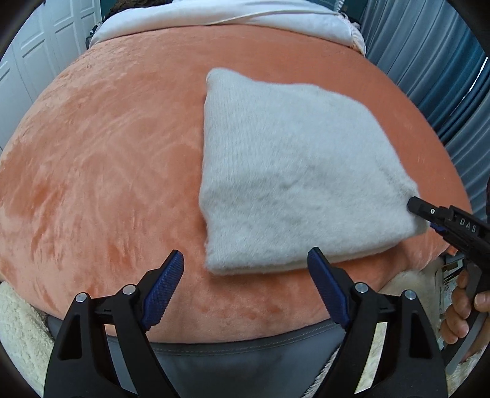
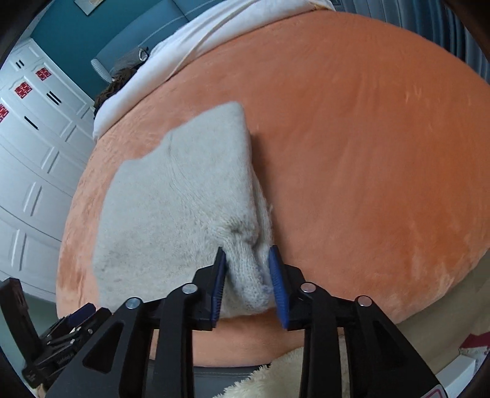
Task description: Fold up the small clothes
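Observation:
A folded pale grey fuzzy knit garment [image 1: 291, 171] lies on the orange plush bed cover [image 1: 107, 153]. It also shows in the right wrist view [image 2: 171, 208]. My left gripper [image 1: 245, 269] is open and empty, just short of the garment's near edge. My right gripper [image 2: 248, 275] is shut on the garment's near right corner, with knit fabric bunched between its blue pads [image 2: 277, 275]. In the left wrist view the right gripper [image 1: 416, 209] comes in from the right at that corner.
A white sheet [image 1: 214, 18] lies at the far end of the bed. White wardrobe doors [image 2: 33, 153] stand to the left, blue curtains [image 1: 428, 61] to the right. A cream fleece [image 2: 275, 376] and a grey bed edge [image 1: 245, 352] are near me.

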Demonstrator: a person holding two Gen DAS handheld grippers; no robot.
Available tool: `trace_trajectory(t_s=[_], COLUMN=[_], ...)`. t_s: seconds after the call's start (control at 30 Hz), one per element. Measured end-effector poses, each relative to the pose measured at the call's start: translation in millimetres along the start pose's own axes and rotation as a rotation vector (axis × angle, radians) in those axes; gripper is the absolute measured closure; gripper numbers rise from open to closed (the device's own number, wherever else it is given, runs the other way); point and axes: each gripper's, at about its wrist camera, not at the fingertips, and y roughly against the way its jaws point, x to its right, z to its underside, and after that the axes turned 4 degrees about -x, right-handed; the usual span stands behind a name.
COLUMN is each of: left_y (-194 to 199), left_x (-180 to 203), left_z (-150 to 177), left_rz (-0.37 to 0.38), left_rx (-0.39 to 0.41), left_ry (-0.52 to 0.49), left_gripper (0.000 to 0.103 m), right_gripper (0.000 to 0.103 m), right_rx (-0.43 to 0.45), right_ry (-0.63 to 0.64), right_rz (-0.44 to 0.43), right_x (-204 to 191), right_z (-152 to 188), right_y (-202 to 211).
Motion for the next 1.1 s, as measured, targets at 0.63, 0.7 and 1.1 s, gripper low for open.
trace_trajectory(t_s=[0.63,0.7,1.1], left_y=[-46.6,-51.9,-51.6], left_x=[26.5,26.9,27.3], left_z=[-62.5,-62.6,-55.4], left_rz=[-0.073,-0.078,-0.085], left_rx=[0.022,0.012,0.019], left_ry=[-0.061,-0.062,-0.060], left_gripper=[0.015,0.012,0.012], right_gripper=[0.093,0.092,0.083], right_rx=[0.114,-0.044,0.005], right_ry=[0.129,0.091,0.065], right_rz=[-0.090,0.017,0.031], right_x=[-44.7,-25.2,-17.0], right_z=[-136.3,-133.6,-37.7], right_y=[-49.0,-95.4,-21.3])
